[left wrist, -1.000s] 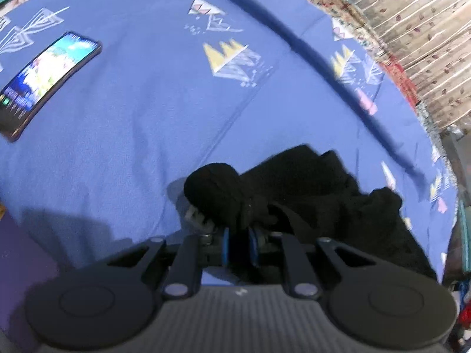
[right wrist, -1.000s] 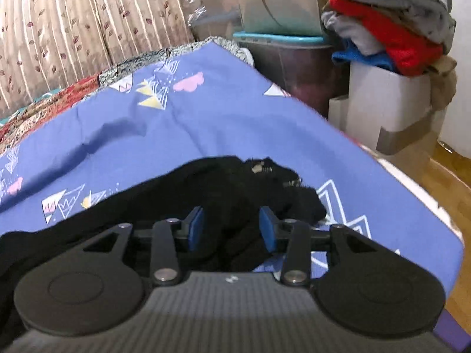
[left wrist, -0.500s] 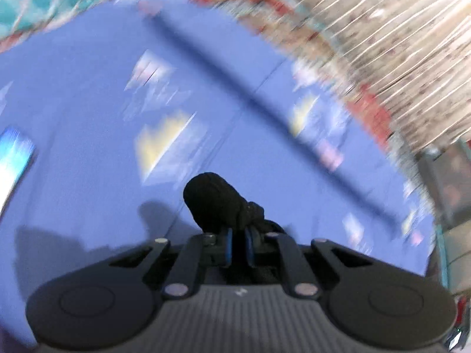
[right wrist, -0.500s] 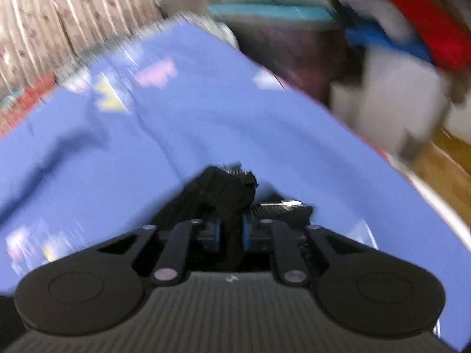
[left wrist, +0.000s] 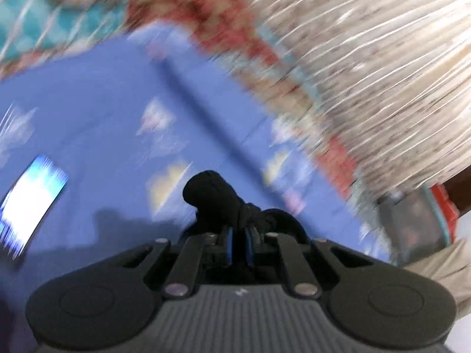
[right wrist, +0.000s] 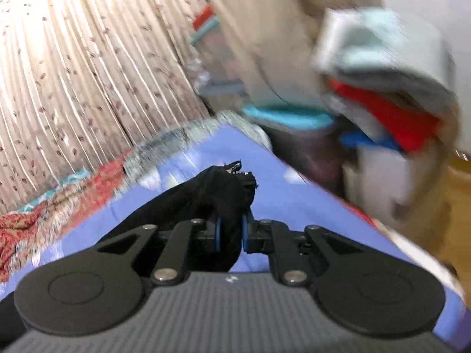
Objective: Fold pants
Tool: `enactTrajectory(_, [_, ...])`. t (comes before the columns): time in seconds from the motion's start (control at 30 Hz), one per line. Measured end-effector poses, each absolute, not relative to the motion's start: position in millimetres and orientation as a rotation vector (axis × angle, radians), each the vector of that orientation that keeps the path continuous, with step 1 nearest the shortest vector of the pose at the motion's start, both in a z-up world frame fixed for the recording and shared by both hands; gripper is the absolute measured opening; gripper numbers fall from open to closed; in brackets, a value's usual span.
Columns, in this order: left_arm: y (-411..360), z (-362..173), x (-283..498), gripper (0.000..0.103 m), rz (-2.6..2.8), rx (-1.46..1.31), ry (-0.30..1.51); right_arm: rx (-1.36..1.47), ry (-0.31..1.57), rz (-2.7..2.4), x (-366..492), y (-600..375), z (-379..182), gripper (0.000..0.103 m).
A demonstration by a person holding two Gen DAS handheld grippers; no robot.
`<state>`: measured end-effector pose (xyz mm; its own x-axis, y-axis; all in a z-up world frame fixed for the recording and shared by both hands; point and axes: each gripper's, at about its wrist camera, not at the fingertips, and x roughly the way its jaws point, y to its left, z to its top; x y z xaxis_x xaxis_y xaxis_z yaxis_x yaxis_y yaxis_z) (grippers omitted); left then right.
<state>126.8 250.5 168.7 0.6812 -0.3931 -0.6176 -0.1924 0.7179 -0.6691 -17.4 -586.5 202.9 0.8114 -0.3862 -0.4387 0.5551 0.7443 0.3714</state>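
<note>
The black pants (left wrist: 216, 197) bunch up in front of my left gripper (left wrist: 239, 245), which is shut on a fold of the cloth above the blue patterned bedsheet (left wrist: 97, 111). In the right wrist view my right gripper (right wrist: 230, 234) is shut on another part of the black pants (right wrist: 217, 189); a zipper edge pokes up at the top of that bunch. The cloth trails down and left from the right gripper. Both views are blurred by motion.
A lit phone (left wrist: 29, 203) lies on the sheet at the left. A pleated curtain (right wrist: 82, 67) hangs behind the bed. Beyond the bed's right edge stand a teal-lidded bin (right wrist: 288, 117) and a box stacked with folded clothes (right wrist: 391, 94).
The right gripper closed on the pants. Both grippers have risen with the cloth, so the views now tilt up toward the curtain and the pile on the sheet has dropped out of sight.
</note>
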Motion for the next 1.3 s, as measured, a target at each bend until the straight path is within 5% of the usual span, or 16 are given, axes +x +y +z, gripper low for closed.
enactTrajectory(0.17, [234, 75, 83, 0.008, -0.044, -0.669, 1.034, 0.481, 0.637, -0.668, -46, -570, 108, 0.017])
enactTrajectory(0.3, [221, 20, 60, 0.015, 0.024, -0.569, 1.218, 0.585, 0.715, -0.762, -70, -577, 73, 0.037])
enactTrajectory(0.37, [240, 33, 45, 0.024, -0.020, -0.608, 1.187, 0.635, 0.609, -0.774, -86, -584, 92, 0.052])
enactTrajectory(0.4, [251, 46, 42, 0.030, -0.026, -0.622, 1.151, 0.621, 0.560, -0.809, -92, -588, 107, 0.052])
enactTrajectory(0.63, [262, 141, 109, 0.034, 0.060, -0.360, 0.878, 0.518, 0.474, -0.713, -35, -599, 178, 0.054])
enactTrajectory(0.67, [247, 144, 128, 0.042, 0.030, -0.328, 0.868, 0.515, 0.486, -0.685, -17, -597, 179, 0.054])
enactTrajectory(0.7, [233, 143, 152, 0.053, -0.001, -0.296, 0.864, 0.520, 0.504, -0.649, 7, -596, 179, 0.054])
enactTrajectory(0.87, [156, 101, 244, 0.060, -0.124, -0.245, 0.979, 0.600, 0.654, -0.577, 125, -605, 148, 0.058])
enactTrajectory(1.0, [111, 55, 287, 0.082, -0.111, -0.160, 1.096, 0.631, 0.786, -0.703, 171, -630, 110, 0.061])
enactTrajectory(1.07, [104, 39, 289, 0.080, -0.101, -0.170, 1.138, 0.661, 0.833, -0.750, 190, -640, 92, 0.064])
enactTrajectory(1.13, [102, 27, 289, 0.053, -0.109, -0.207, 1.170, 0.672, 0.919, -0.777, 196, -646, 68, 0.069])
enactTrajectory(1.17, [103, 23, 290, 0.035, -0.123, -0.224, 1.197, 0.661, 0.933, -0.808, 200, -644, 61, 0.062])
enactTrajectory(1.2, [103, 22, 287, 0.026, -0.129, -0.232, 1.195, 0.628, 0.918, -0.851, 200, -639, 58, 0.044])
enactTrajectory(1.23, [104, 24, 282, 0.023, -0.134, -0.236, 1.181, 0.608, 0.893, -0.852, 198, -635, 60, 0.033])
enactTrajectory(1.27, [109, 31, 277, 0.022, -0.139, -0.249, 1.163, 0.617, 0.847, -0.824, 195, -633, 65, 0.007])
enactTrajectory(1.3, [116, 41, 271, 0.021, -0.149, -0.284, 1.135, 0.643, 0.776, -0.801, 188, -630, 77, 0.005])
